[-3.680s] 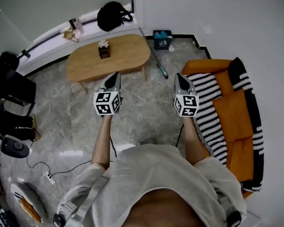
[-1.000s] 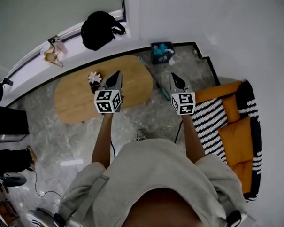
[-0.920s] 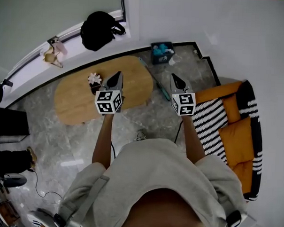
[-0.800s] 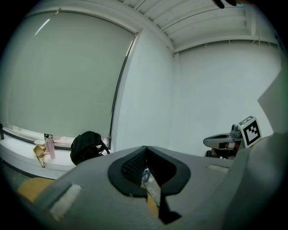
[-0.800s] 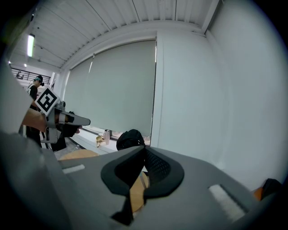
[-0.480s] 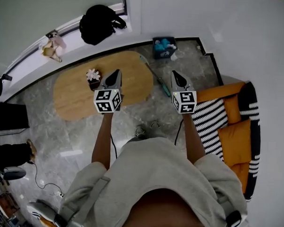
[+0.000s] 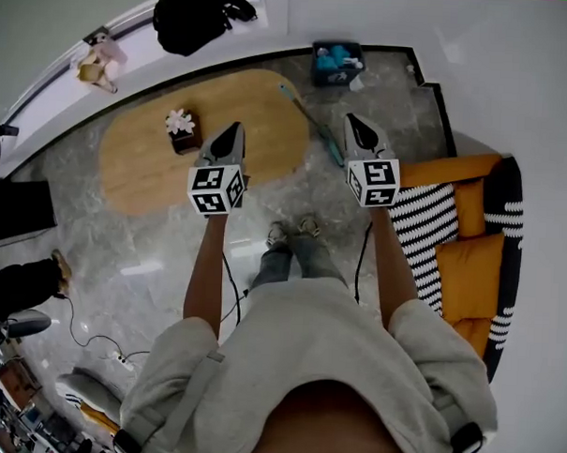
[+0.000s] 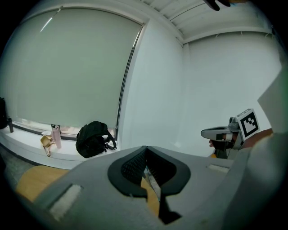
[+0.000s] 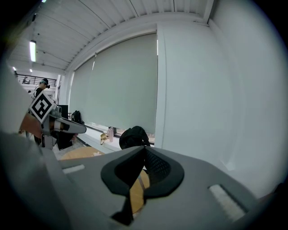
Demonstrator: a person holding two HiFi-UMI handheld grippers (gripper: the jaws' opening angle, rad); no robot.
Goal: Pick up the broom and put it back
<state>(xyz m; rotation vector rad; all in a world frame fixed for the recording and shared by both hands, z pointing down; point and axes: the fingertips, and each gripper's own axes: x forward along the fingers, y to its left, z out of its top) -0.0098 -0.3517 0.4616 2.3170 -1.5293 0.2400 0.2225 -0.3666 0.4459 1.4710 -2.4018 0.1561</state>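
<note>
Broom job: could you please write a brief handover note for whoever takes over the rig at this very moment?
Left tongs: shut, empty, held out toward the wooden table.
Right tongs: shut, empty, held out next to the orange sofa.
Broom: slanted on the floor by the table's right end, between the two tongs in the head view, its far end toward the blue bin. Nothing touches it. I cannot tell whether it lies flat or leans.
Done: nothing yet.
Left: open the tongs, grip the broom, lift it and put it back. The pictures do not show where it belongs.
</note>
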